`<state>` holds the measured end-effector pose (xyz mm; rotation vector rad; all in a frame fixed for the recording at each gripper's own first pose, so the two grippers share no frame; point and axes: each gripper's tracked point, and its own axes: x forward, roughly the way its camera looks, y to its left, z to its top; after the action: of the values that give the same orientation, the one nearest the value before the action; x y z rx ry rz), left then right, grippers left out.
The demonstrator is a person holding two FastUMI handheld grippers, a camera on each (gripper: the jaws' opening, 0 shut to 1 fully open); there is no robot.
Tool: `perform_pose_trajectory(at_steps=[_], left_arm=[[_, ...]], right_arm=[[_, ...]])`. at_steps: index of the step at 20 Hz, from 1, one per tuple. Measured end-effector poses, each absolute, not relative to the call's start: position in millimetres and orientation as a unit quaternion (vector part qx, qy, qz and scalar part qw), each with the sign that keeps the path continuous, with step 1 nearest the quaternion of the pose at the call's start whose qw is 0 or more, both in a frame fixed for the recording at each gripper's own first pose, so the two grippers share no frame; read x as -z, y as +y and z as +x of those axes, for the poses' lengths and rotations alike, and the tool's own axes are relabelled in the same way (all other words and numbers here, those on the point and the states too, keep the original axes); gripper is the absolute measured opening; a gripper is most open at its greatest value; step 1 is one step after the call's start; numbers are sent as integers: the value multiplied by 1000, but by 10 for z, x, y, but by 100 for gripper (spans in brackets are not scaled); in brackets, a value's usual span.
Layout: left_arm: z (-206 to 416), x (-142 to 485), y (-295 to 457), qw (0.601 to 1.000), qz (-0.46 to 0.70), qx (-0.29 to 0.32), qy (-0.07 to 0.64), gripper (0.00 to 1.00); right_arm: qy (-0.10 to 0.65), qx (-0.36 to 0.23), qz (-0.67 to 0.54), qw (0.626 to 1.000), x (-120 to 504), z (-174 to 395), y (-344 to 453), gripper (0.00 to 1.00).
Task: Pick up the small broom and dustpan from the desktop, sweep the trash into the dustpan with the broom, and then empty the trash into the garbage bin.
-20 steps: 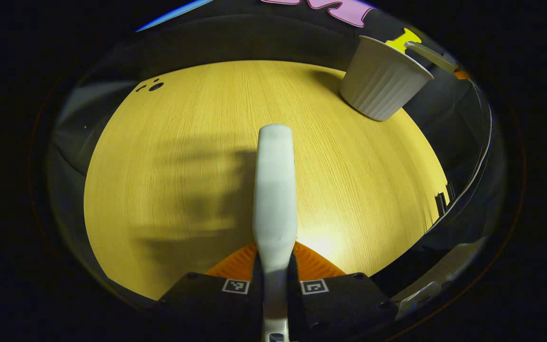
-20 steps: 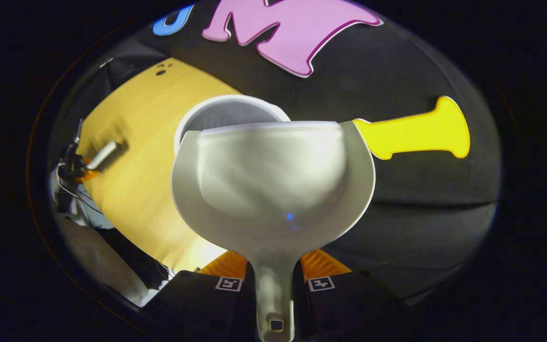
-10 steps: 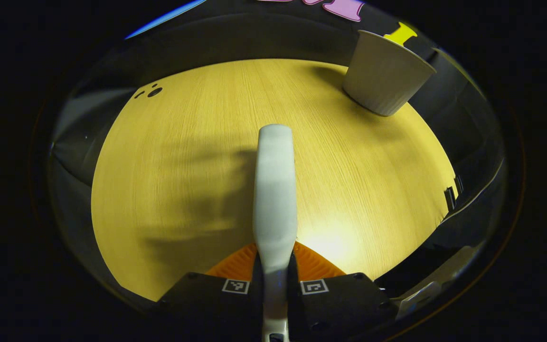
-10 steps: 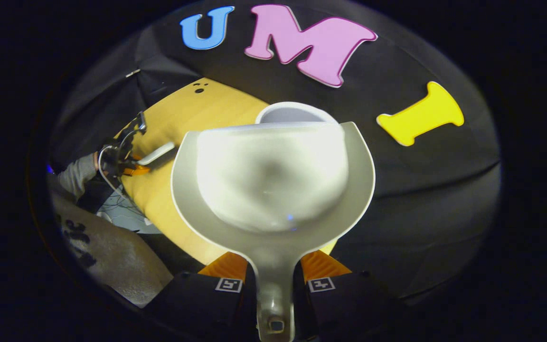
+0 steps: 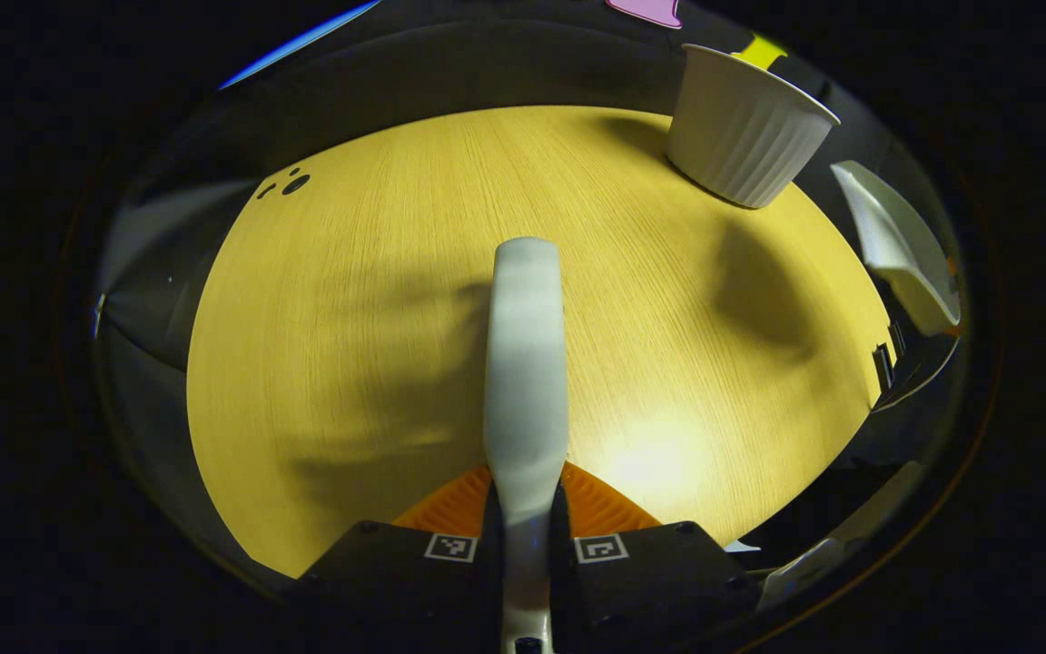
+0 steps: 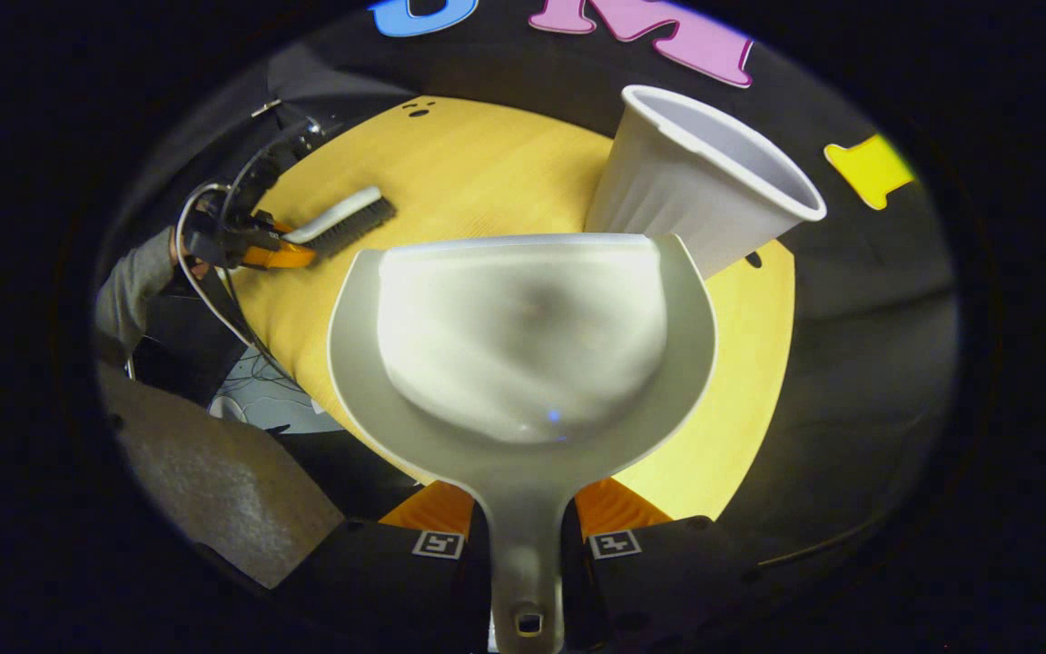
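My left gripper [image 5: 526, 518] is shut on the handle of the small white broom [image 5: 525, 363], which points forward over the wooden table [image 5: 378, 300]. In the right gripper view the same broom [image 6: 341, 222] shows its dark bristles at the far left, held by the left gripper [image 6: 255, 250]. My right gripper [image 6: 523, 531] is shut on the handle of the white dustpan [image 6: 523, 354]; its scoop looks bare and is held above the table. The dustpan [image 5: 900, 245] also appears at the right edge of the left gripper view. The white ribbed garbage bin [image 6: 695, 195] stands just beyond the dustpan, also seen at the table's far right [image 5: 745, 127].
A grey sleeve [image 6: 128, 291] holds the left gripper, with cables [image 6: 205, 300] hanging beside it. Small dark specks [image 5: 287, 184] lie near the table's far left edge. A light fabric surface [image 6: 214, 481] sits below the table's near edge.
The dustpan has swung back from over the bin and lowered toward the table; the bin now stands off to its right. The broom has stayed nearly still.
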<state>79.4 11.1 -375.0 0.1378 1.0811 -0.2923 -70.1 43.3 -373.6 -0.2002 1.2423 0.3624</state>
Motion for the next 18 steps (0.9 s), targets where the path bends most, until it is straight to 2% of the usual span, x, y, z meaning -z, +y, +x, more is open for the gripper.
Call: perform_pose_trajectory(at_steps=[4,7,11,12,14,16,17,18], left_arm=[[804,3753,141,845,87,132,512,25],[796,3767,151,842,90,130,515,25],[806,3753,146,845,92,131,511,25],[813,3744,155,845,98,134,509,23],[818,3733,163,845,105,134,507,25],[815,3719,162,845,110,135,506,25],[817,3724,165,844,112,135,506,24],[817,3724,175,844,114,135,506,26]], right_arm=[[594,-169,-89,782,4310,-678,734,35],[595,-151,-68,786,4581,-557,929,35],[598,-129,-40,790,4772,-401,1088,35],[601,-124,-27,789,4823,-361,1139,38],[597,-116,-11,794,4859,-304,1189,38],[596,-110,0,796,4897,-297,1193,33],[595,-111,0,796,4915,-296,1195,39],[595,-112,-2,796,4930,-300,1195,36]])
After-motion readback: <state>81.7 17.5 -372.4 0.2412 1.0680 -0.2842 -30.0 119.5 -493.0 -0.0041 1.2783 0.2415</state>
